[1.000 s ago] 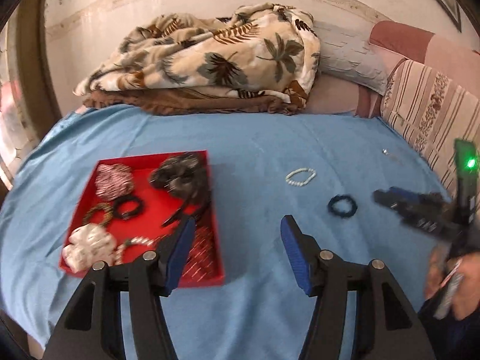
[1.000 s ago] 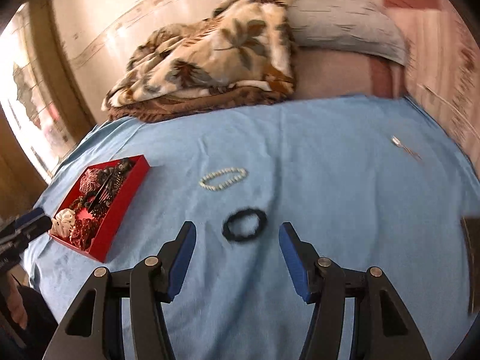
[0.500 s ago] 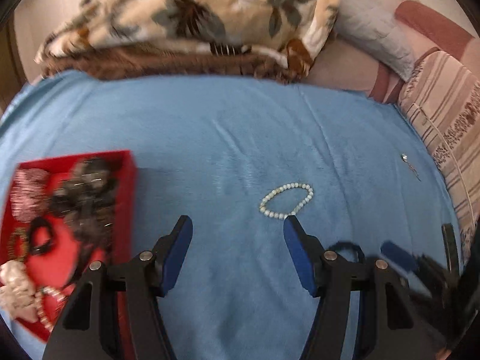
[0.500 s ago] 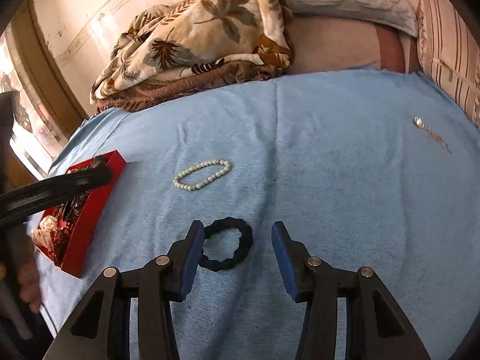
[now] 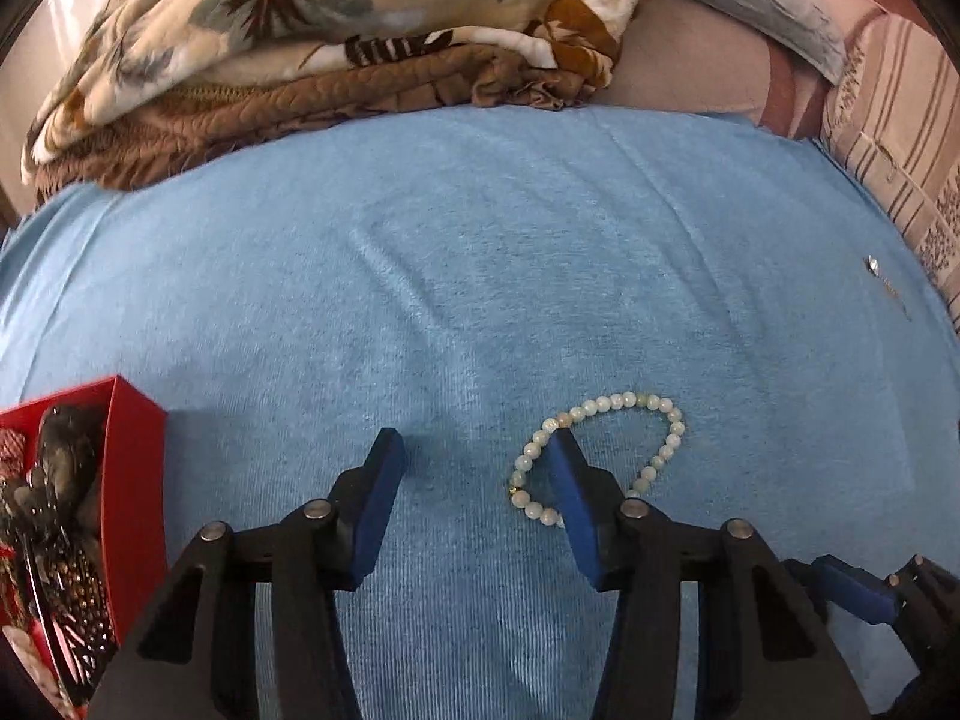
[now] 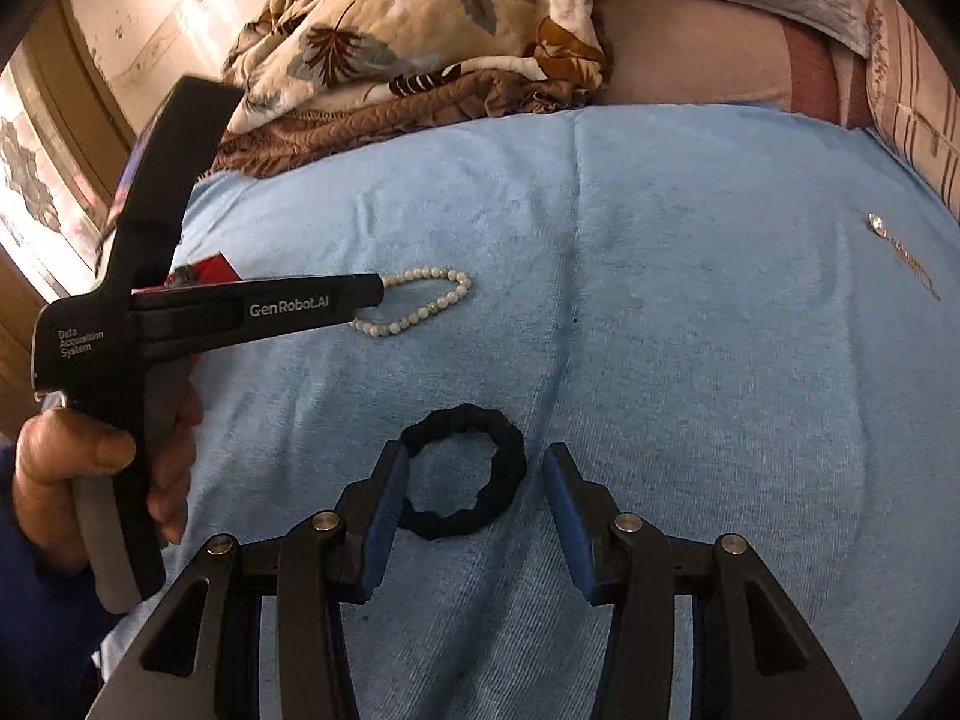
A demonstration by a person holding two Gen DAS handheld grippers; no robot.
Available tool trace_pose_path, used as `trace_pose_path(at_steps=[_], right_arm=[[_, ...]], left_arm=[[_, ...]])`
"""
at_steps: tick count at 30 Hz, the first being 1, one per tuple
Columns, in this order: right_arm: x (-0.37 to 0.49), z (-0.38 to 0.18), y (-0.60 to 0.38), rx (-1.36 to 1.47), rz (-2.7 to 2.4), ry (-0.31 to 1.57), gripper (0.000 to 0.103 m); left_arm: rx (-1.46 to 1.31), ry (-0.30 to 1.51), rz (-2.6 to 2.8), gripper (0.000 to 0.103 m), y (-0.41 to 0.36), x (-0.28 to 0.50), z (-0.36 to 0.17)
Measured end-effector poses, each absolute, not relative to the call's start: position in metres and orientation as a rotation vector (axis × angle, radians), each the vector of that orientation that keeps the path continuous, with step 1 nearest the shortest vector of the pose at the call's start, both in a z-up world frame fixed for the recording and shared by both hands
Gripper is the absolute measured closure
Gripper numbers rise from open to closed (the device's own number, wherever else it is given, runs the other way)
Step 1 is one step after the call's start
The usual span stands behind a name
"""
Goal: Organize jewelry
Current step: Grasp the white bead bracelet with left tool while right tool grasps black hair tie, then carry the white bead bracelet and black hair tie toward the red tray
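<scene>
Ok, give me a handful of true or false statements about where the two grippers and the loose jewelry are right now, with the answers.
1. The left gripper is open. True.
2. The bead bracelet is already in the red tray. False: it lies on the blue cloth, with the gripper's right finger reaching into its loop.
3. The black ring lies between the open fingers of the right gripper, near the left one. True.
4. The right gripper has lifted the ring. False: it lies flat on the cloth.
5. A small silver piece lies far right on the cloth. True.
</scene>
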State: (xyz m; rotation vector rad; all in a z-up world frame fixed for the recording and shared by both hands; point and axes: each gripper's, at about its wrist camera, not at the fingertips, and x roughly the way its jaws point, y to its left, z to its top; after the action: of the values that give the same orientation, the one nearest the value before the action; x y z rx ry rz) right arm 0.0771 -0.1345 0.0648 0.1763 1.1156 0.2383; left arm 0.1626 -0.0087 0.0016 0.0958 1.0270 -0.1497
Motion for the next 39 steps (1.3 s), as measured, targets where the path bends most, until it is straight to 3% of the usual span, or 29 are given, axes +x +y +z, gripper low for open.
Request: trace_pose_path(at_steps=[3,6,9,11,23,39], right_arm=[[0.079,0.063,-0.134,0.167,0.233,1.117,0.057],[0.081,0.061,-0.134,0.155,0.216,1.119,0.069],[0.081,0.061,-0.136,0.145,0.200,1.129,0.082],[0.082,0.063,-0.138,0.149,0.196,1.125,0.088],[0.074,0.079,-0.138,0.155,0.206,1.063,0.090],[0.059,0.097,-0.139,0.173,0.193,1.012,0.090]], left_arm=[[0.107,1.002,-0.145,0.054,-0.011,0.162,0.000],[0.126,0.984,-0.138,0.055,-0.013,0.159,-0.001],[0.134,0.988,-0.156,0.076,-0.018,0.154,0.001],[0.163,1.000,-0.174,0.097,-0.025,0.150,0.003],[0.095,0.994,-0.204,0.097,-0.014,0.118,0.026],[-0.032,0.879,-0.275,0.097,0.034,0.039,0.108]])
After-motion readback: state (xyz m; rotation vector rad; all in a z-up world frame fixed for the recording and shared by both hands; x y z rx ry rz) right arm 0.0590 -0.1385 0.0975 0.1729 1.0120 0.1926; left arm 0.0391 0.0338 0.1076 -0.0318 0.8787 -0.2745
